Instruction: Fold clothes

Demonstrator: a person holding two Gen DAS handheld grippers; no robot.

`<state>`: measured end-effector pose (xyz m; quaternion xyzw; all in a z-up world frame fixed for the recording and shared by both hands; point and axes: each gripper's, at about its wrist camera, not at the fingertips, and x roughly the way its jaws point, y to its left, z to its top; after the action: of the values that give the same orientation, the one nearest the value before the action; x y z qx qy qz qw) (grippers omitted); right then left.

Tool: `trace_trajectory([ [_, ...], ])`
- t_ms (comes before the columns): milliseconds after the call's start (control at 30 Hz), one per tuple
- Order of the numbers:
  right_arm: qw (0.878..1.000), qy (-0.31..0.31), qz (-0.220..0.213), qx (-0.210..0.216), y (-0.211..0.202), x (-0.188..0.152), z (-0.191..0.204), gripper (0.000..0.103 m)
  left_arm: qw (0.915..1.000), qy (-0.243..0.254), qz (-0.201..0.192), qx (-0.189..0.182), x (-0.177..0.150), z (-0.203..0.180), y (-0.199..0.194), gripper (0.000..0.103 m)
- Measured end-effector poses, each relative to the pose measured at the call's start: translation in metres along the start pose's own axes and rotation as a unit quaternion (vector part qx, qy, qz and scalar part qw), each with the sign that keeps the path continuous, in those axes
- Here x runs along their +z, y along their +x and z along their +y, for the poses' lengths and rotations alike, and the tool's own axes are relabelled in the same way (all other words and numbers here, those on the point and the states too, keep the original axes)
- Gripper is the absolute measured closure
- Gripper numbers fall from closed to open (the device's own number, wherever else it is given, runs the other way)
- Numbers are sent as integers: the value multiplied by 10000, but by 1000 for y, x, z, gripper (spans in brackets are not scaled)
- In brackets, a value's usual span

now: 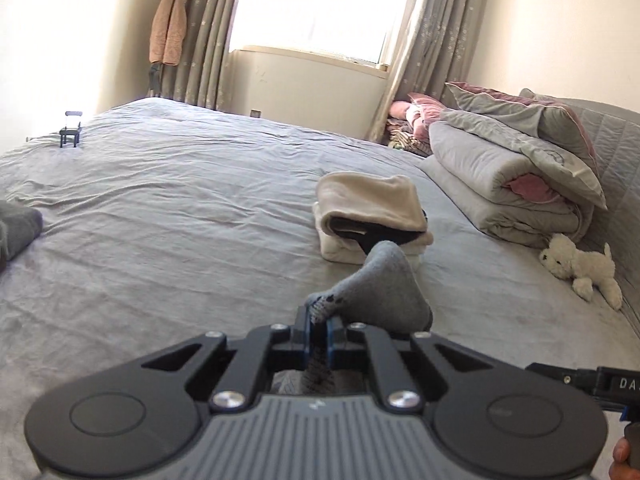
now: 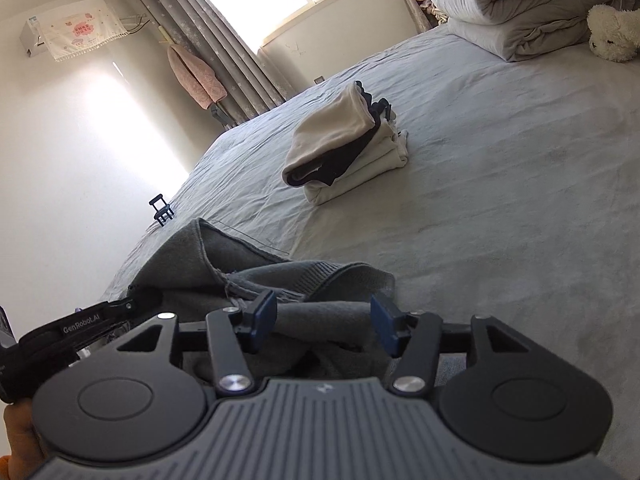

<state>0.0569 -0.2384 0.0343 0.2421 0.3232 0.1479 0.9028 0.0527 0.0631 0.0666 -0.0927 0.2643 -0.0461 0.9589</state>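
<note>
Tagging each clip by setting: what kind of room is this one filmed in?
A bedroom, most likely in a home. A wide bed with a grey sheet fills the view, a folded quilt and pillow sit at its head, and curtains frame a bright window.

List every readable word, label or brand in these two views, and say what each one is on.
"GenRobot.AI": on the left tool's arm, right wrist view.
"DA", cut off at the frame edge: on the right tool's arm, left wrist view.
Pink print on the air conditioner cover: too blurred to read.
</note>
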Motion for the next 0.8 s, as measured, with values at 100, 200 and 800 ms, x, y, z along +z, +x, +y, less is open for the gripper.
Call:
trace_trajectory([
  [100, 9998, -116, 169, -44, 8, -5, 3, 47, 9994, -55, -60, 343, 2, 19, -4, 96],
  [200, 9992, -209, 320, -105, 16, -11, 6, 47, 9977, -130, -17, 666, 0, 39, -8, 96],
  [800, 9889, -1073, 687, -770, 60, -41, 24, 47, 9866, -412, 1258, 955, -37, 114, -3, 55],
])
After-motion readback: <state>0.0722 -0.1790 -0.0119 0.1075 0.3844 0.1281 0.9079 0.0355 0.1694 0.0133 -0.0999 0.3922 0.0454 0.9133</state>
